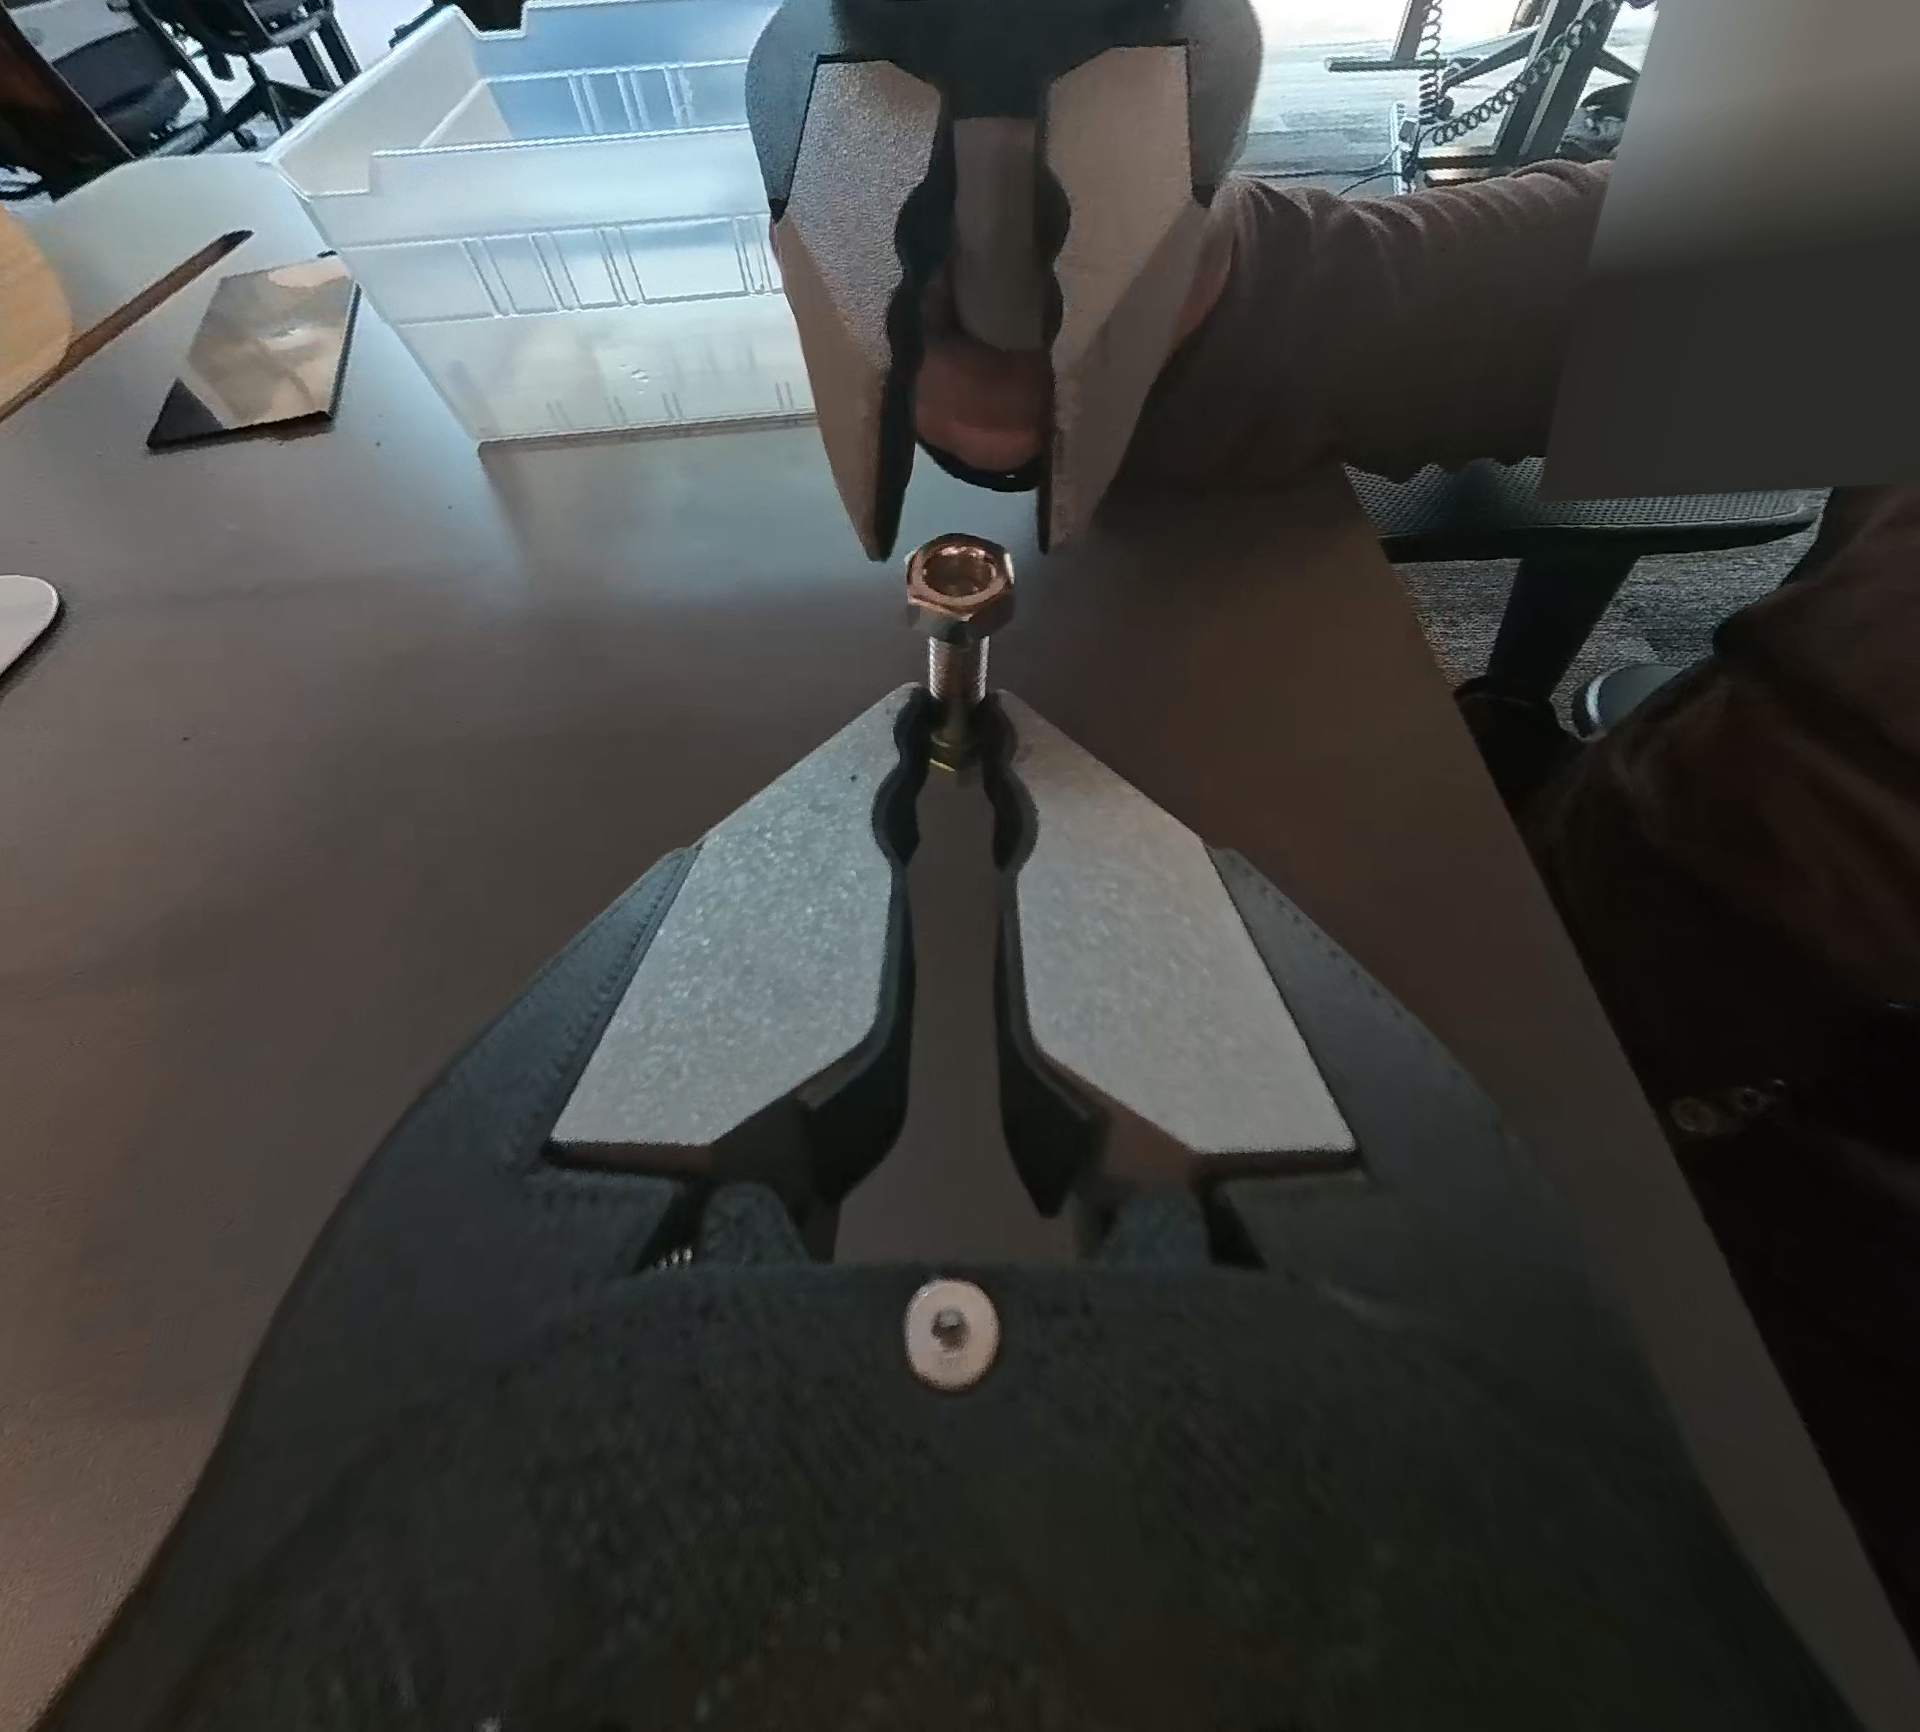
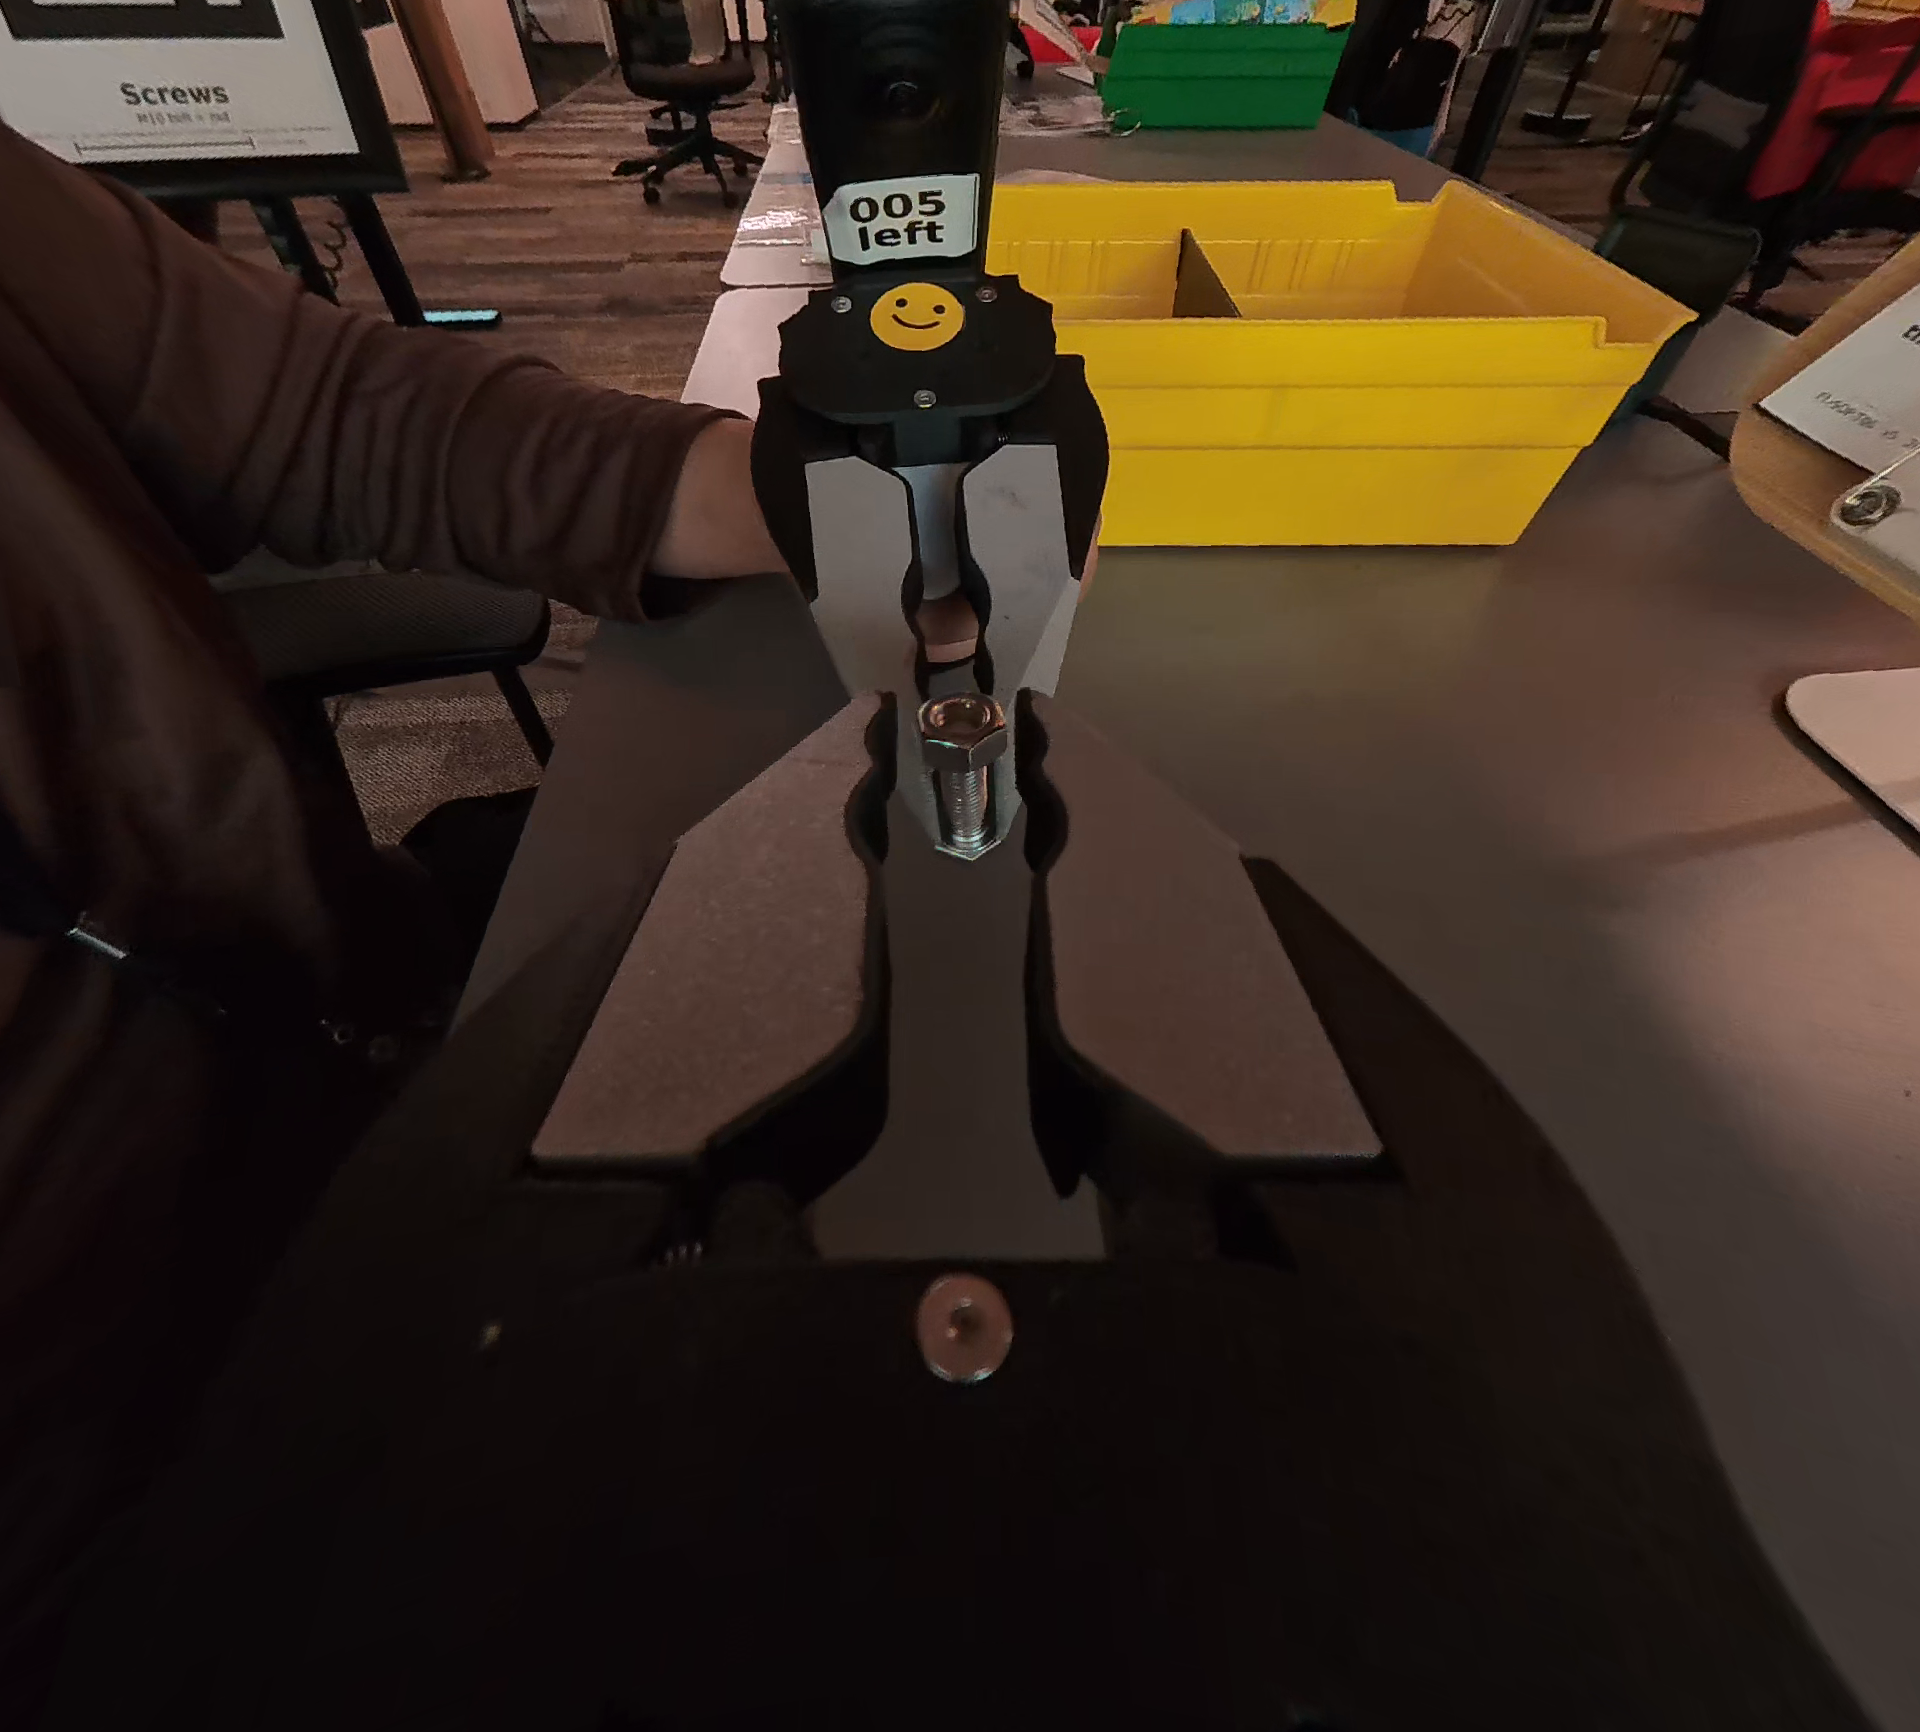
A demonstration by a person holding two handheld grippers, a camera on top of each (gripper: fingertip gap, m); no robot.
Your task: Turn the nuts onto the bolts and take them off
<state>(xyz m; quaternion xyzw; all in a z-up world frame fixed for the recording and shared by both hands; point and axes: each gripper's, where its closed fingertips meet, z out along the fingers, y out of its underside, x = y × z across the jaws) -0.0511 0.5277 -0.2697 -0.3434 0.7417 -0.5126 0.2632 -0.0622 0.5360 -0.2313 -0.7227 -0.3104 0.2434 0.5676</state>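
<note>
Left gripper [image 1: 953,726] clamped on the head end of a bolt [image 1: 948,680], fingertips pinching it just above the grey table [image 1: 416,747]. Bolt pointing away from the left gripper, threaded shank bare in the middle, a nut [image 1: 954,593] sitting on its far tip. Right gripper [image 1: 961,552] facing it from beyond the nut, fingers parted, tips either side of the nut and just short of it, gripping nothing. From the right wrist view, same bolt [image 2: 964,799] lying between the spread fingers of the right gripper [image 2: 954,700], nut [image 2: 961,728] at the fingertips without clear contact; left gripper [image 2: 948,674] closed on the bolt's far end. Behind the left gripper, a yellow bin [image 2: 1351,415] with a divider on the table. Behind the right gripper, a clear plastic bin [image 1: 540,248]; left of that bin, a dark flat plate [image 1: 260,352].
</note>
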